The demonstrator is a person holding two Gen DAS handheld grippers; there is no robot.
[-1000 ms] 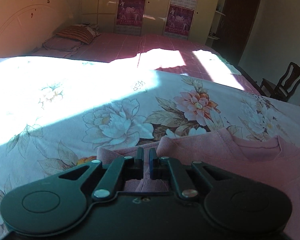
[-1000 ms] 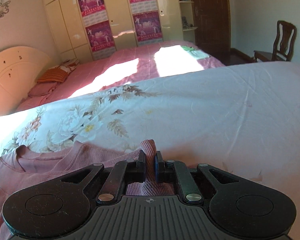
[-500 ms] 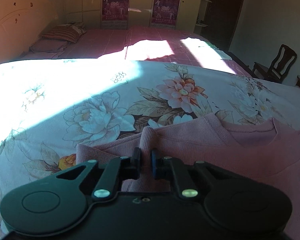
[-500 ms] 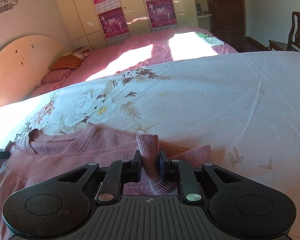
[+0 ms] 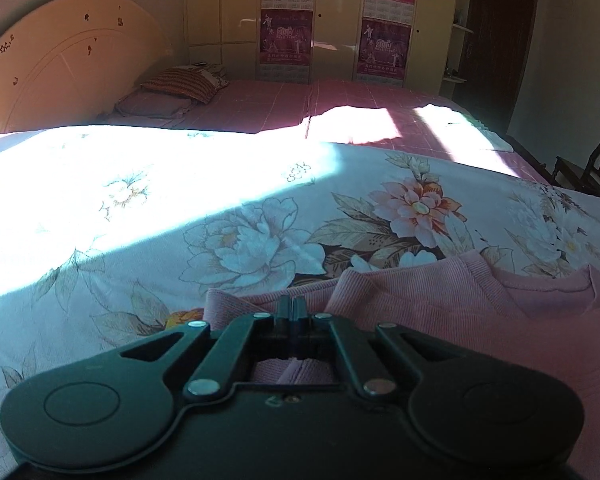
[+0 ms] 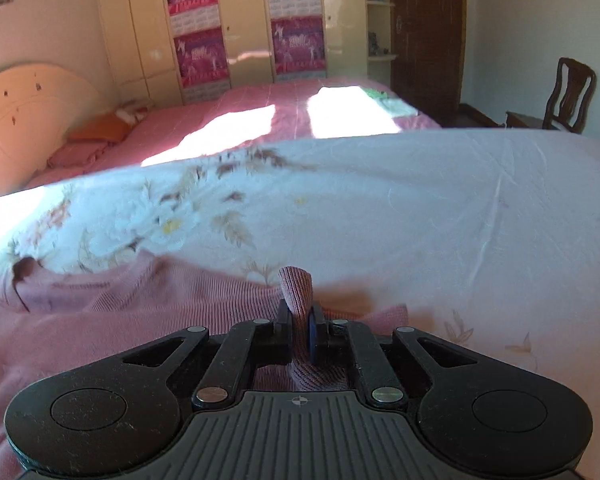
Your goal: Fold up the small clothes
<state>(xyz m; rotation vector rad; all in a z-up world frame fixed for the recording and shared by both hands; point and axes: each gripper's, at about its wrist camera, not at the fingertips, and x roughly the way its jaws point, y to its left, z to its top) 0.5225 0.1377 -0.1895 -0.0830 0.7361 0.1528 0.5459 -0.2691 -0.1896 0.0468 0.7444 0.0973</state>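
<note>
the pink sweater (image 5: 440, 300) is lying spread on the floral sheet (image 5: 240, 232) of the near bed, its neckline (image 5: 548, 284) opening toward the far side. the left gripper (image 5: 293, 310) is sitting at the sweater's left sleeve end, its fingers (image 5: 284, 312) pressed almost together with a thin fold of pink knit showing between and behind them. the sleeve edge is bunching up just ahead of the fingertips, and the cuff is lying flat to their left.

in the right wrist view the sweater (image 6: 140, 312) is stretching off to the left, somewhat blurred. the right gripper (image 6: 299, 326) is pinching a thick fold of the right sleeve, the fingers (image 6: 285, 328) standing slightly apart with the knit filling the gap and a rounded tuft poking up above them. the sleeve end is lying on the plain part of the sheet (image 6: 460, 220) just to the right.

beyond the near bed a second bed (image 5: 340, 100) with a pink cover is catching patches of sunlight, with pillows (image 5: 180, 84) by a headboard (image 5: 60, 64), a wardrobe (image 6: 240, 32) with posters behind, and a chair (image 6: 568, 92) by the wall.
</note>
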